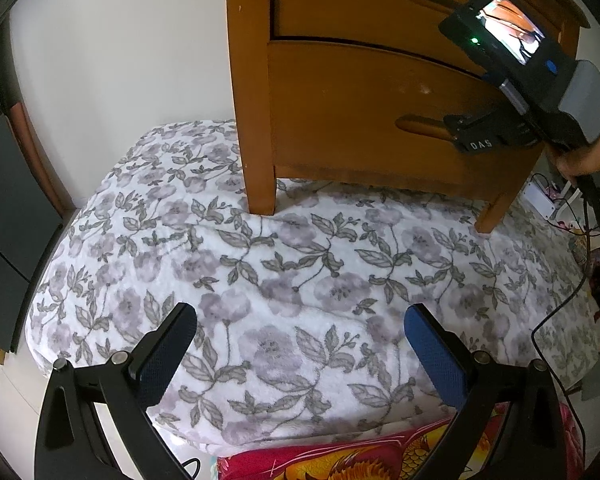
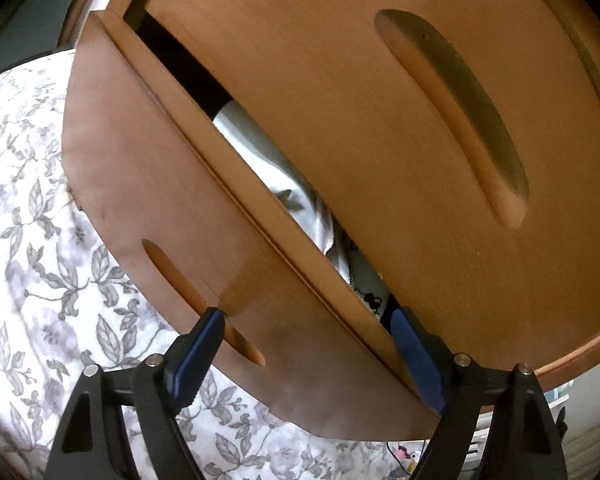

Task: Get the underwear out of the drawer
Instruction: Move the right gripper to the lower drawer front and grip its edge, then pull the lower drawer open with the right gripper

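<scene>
Wooden nightstand [image 1: 340,92] on a floral blanket [image 1: 300,280], lower drawer [image 2: 172,216] slightly ajar.

White underwear [image 2: 268,160] shows in the gap behind the drawer front, under the upper drawer [image 2: 340,100]. The right gripper [image 2: 308,344] straddles the front's top edge, fingers spread, one at the handle slot [image 2: 196,300]. The left gripper [image 1: 300,344] hangs released above the blanket; a cable [image 1: 556,312] trails at the right.

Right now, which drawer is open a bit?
The lower drawer. It is pulled out a crack, white cloth showing in the gap, with the right gripper straddling its front. The upper drawer sits shut.
</scene>
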### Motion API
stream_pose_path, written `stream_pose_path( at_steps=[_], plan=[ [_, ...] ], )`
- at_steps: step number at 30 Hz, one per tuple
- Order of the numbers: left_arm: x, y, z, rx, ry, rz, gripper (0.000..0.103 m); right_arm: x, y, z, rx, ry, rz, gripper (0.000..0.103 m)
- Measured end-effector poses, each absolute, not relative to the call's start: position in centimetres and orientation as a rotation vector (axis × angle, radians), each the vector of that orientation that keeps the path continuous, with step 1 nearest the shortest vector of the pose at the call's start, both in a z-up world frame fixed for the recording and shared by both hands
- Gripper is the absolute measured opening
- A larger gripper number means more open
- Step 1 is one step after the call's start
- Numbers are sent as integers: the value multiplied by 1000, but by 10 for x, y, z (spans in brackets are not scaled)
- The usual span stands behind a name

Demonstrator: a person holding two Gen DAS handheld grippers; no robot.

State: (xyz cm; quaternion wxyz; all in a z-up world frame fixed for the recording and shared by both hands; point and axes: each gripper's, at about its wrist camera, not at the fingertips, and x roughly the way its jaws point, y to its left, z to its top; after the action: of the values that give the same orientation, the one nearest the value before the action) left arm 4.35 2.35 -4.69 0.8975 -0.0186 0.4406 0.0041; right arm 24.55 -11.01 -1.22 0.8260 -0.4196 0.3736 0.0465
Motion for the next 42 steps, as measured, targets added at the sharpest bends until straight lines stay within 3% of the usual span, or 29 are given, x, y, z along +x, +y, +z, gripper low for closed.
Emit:
stream_pose_path(
  at_steps=[19, 24, 42],
  plan=[
    [38, 22, -46, -42, 918, 7, 103, 169, -115, -1, -855, 814, 165, 87],
    [34, 21, -45, -45, 923, 4, 103, 145, -118, 25, -851, 835, 199, 87],
    [28, 18, -43, -35, 931, -14, 103, 125, -124, 50, -783, 917, 309, 87]
  ],
)
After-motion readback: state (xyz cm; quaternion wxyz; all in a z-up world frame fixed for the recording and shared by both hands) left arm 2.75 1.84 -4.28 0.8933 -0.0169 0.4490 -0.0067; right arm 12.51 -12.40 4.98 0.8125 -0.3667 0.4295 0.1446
